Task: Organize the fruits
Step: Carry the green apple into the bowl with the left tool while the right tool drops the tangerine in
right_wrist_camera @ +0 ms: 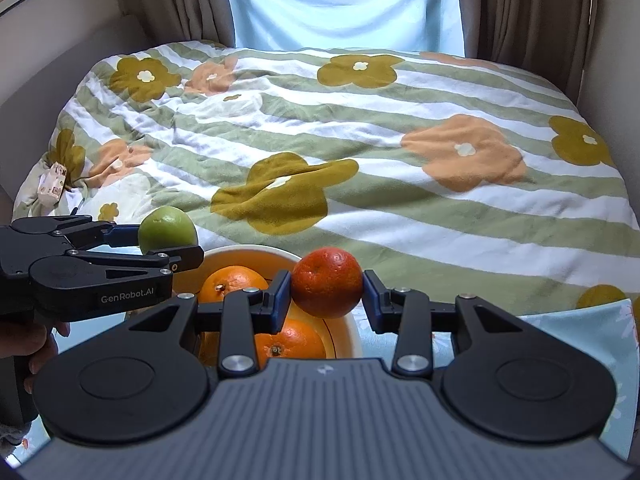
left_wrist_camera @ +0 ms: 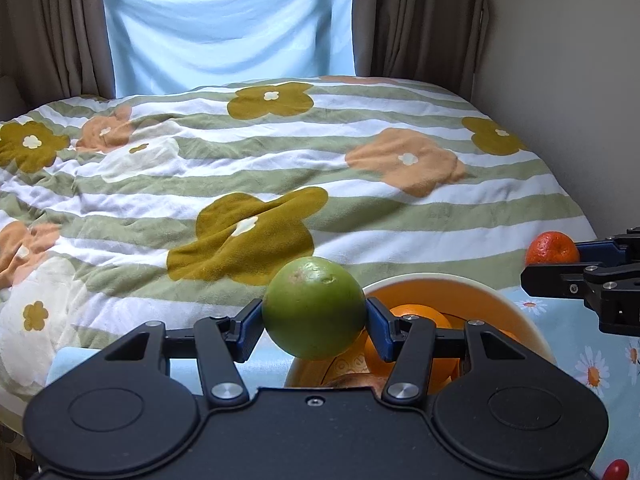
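Both tongs were loaded. Left gripper [left_wrist_camera: 315, 325] clamped a green fruit [left_wrist_camera: 314, 307] between its blue pads [left_wrist_camera: 380, 330], one pad on each side of the fruit. Right gripper [right_wrist_camera: 325, 295] clamped a reddish orange [right_wrist_camera: 327, 282] the same way, pads pressed against its left and right flanks.

The green fruit hung over the near left rim of the bowl [left_wrist_camera: 460, 282], raised clear of the fruit inside. The reddish orange sat above the bowl's right side in the right wrist view, close over the oranges in the bowl [right_wrist_camera: 234, 282]. The two grippers stood side by side with the bowl between and below them, apart from each other. Beyond the bowl, the bed gave open room ahead and to both sides; a wall closed the right edge.

The green fruit was round and smooth, with a small blemish near its top. The reddish orange had a dimpled, slightly glossy skin. The bowl was round, pale outside and orange inside, holding at least two oranges with stem scars showing. The gripper bodies were matte black with metal pivot pins.

The bowl rested on a light blue cloth [left_wrist_camera: 592, 364] printed with daisies. Behind it lay a soft, wrinkled blanket [left_wrist_camera: 360, 208] in green and white stripes with mustard and peach flowers. A pale blue curtain [left_wrist_camera: 228, 20] hung at the far end between brown drapes [left_wrist_camera: 424, 16].
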